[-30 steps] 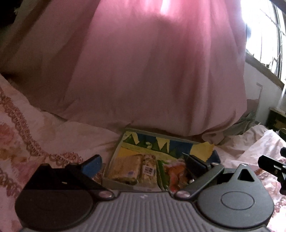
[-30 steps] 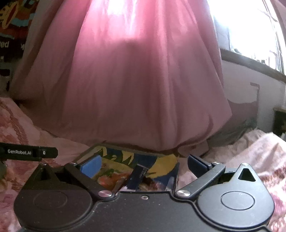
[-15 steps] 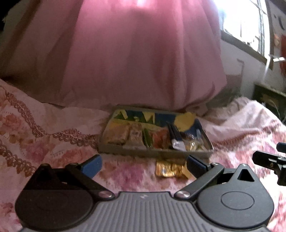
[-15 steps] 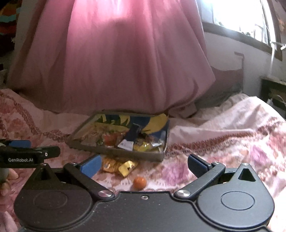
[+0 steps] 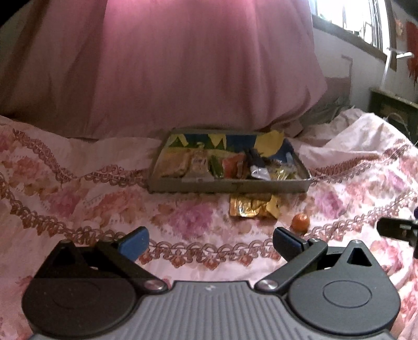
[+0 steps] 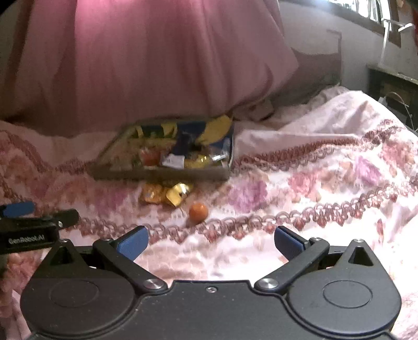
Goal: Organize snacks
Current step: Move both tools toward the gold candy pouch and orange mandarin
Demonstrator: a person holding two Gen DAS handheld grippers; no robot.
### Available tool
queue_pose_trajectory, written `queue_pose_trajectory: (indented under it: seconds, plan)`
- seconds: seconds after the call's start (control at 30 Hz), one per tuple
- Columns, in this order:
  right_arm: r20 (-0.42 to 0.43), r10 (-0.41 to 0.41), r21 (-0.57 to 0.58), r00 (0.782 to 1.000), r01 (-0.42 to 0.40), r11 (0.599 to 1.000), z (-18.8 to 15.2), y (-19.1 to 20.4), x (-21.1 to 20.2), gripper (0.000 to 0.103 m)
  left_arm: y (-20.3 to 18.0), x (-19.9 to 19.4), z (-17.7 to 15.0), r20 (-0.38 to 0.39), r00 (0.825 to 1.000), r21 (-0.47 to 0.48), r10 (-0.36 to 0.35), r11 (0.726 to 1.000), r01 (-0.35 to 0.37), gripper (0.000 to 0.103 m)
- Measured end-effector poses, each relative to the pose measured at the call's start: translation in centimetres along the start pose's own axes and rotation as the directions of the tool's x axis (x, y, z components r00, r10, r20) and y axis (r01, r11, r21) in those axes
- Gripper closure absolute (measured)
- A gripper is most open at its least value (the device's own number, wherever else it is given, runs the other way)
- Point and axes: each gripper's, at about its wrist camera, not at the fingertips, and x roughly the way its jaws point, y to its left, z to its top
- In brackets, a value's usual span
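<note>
A shallow grey tray (image 5: 230, 187) (image 6: 156, 174) with a colourful printed bottom lies on the floral bedspread and holds several snack packets. Two gold-yellow packets (image 5: 252, 208) (image 6: 166, 194) lie on the cloth just in front of the tray. A small orange ball-shaped sweet (image 5: 300, 221) (image 6: 198, 210) rests a little nearer and to the right of them. My left gripper (image 5: 210, 242) hovers open over the bedspread, well short of the packets. Nothing is between the fingers of my right gripper (image 6: 210, 240), which is also open, with the orange sweet just beyond its left finger.
A big pink curtain (image 5: 183, 65) hangs down behind the tray. The pink floral bedspread (image 5: 78, 198) spreads to both sides, with folds rising at the right. A dark cabinet (image 5: 394, 109) and a bright window (image 5: 347, 15) are at the far right. The left gripper's body (image 6: 36, 230) shows at the right view's left edge.
Both grippers have pulled back from the tray and tilted down. The tray looks smaller now, and the gold packets and orange sweet in front of it have come into view.
</note>
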Motion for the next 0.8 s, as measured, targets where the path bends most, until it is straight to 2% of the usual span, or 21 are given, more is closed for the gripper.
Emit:
queue_pose_trajectory:
  seconds: [0.8]
  plan:
    - [-0.077, 0.017, -0.065, 0.997, -0.022, 0.998, 0.1, 1.0, 2.1, 0.001, 0.0, 2.6, 0.0, -0.106, 0.994, -0.027, 0.015, 0.999, -0.018, 0.000]
